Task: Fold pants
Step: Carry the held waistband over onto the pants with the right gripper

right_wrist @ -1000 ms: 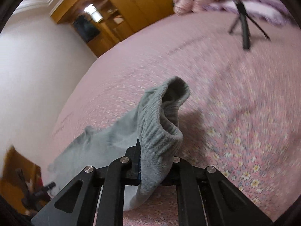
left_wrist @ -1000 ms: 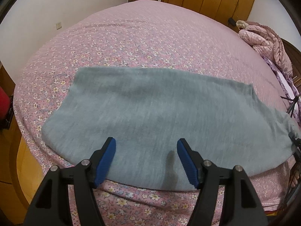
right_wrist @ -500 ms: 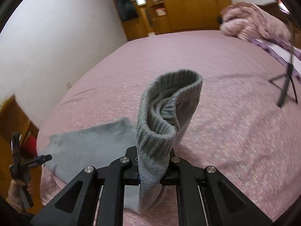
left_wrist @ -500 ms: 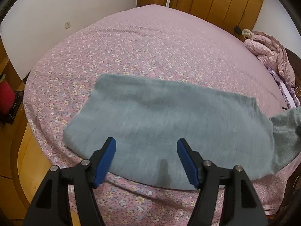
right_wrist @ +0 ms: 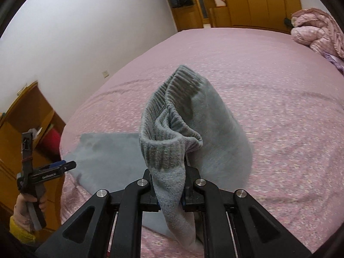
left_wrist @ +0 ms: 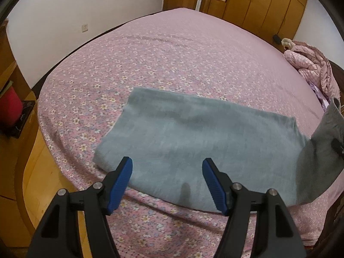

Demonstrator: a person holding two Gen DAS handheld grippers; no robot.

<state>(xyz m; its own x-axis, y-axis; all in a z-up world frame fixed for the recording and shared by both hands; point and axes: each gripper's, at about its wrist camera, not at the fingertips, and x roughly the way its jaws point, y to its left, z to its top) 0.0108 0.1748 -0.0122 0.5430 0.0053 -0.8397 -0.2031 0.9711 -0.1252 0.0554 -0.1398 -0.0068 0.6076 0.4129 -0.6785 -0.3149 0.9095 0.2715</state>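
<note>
**Grey pants lie across the near edge of the bed, right end lifted**

At the far left of the left wrist view, a red object (left_wrist: 9, 105) sits on the wooden furniture beside the bed (left_wrist: 182, 49), which is covered in a pink floral sheet. The left gripper (left_wrist: 167, 180) hovers over the near edge of the mattress with its blue-padded fingers (left_wrist: 120, 182) spread wide, holding nothing. Just ahead of it lie the grey pants (left_wrist: 193, 142), flat on the sheet, their long axis running left to right along the near edge of the bed. One end points left toward the bed's corner; the other end, at the right, rises off the sheet.

In the right wrist view, the left gripper (right_wrist: 64, 165) shows at the left, held in the person's left hand (right_wrist: 25, 206). The right gripper (right_wrist: 171, 195) is clamped tight on the ribbed cuff end of the pants (right_wrist: 172, 150), which stands up above the jaws while the remainder trails down and left onto the bed (right_wrist: 268, 86). A pink quilted blanket (right_wrist: 316, 30) is bundled at the far right, with wooden wardrobes (right_wrist: 258, 0) behind.
</note>
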